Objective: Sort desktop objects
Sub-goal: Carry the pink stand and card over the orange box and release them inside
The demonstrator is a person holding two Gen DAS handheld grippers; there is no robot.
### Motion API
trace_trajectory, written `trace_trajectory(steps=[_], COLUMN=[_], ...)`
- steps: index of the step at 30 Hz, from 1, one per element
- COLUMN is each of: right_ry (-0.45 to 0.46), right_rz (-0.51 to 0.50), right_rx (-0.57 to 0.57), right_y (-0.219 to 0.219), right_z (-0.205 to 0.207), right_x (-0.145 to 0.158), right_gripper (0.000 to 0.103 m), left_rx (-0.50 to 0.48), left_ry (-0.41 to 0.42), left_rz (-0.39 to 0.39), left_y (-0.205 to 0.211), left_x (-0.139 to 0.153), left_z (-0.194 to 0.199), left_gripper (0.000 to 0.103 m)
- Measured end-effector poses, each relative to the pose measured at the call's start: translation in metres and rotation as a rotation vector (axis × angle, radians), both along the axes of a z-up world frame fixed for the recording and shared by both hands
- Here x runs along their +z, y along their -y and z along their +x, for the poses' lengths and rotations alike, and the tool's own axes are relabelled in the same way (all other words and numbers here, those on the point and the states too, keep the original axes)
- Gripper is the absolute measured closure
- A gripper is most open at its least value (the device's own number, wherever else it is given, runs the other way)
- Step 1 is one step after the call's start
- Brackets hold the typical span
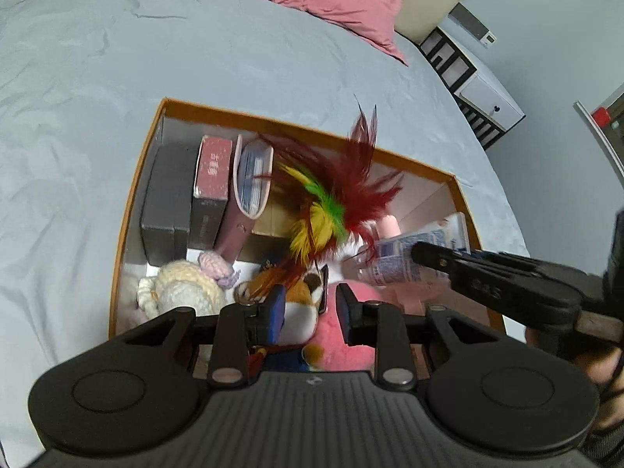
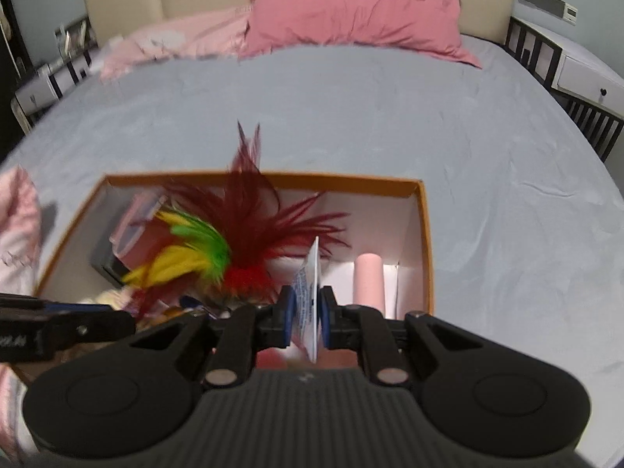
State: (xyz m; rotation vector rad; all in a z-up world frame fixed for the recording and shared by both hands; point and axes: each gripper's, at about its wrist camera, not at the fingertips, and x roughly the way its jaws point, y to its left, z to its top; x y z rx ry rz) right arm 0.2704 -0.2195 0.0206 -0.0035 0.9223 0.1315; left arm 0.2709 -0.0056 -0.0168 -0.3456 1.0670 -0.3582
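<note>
An orange-rimmed box (image 1: 140, 163) lies on the grey bed and holds several things: dark and red books (image 1: 210, 179), a feather shuttlecock (image 1: 331, 202), a cream knitted toy (image 1: 183, 288) and a pink plush (image 1: 351, 331). My left gripper (image 1: 310, 308) hangs open over the plush toys at the box's near end. My right gripper (image 2: 306, 314) is shut on a white and blue tube (image 2: 310, 296), held over the box's right part; the tube also shows in the left wrist view (image 1: 413, 249). The box (image 2: 427, 234) and the feathers (image 2: 234, 241) show in the right wrist view.
A pink cylinder (image 2: 368, 280) stands in the box's right corner. Pink pillows (image 2: 351, 15) lie at the bed's head. A white bedside cabinet (image 2: 585, 74) stands at the right. A pink cloth (image 2: 19, 226) lies left of the box.
</note>
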Motion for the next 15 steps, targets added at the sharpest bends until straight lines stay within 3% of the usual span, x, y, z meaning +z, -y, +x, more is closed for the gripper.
trace_trajectory(steps=[10, 15], right_ry=[-0.064, -0.031], right_rz=[-0.105, -0.102], right_rx=[0.026, 0.029], right_y=[-0.021, -0.024], right_z=[0.017, 0.011], right_x=[-0.017, -0.005], right_gripper=[0.087, 0.076], left_rx=[-0.022, -0.024], left_ry=[0.005, 0.024], left_rz=[0.003, 0.009], left_y=[-0.001, 0.001], left_x=[-0.003, 0.002], left_z=[-0.003, -0.006], left_gripper=[0.072, 0.072])
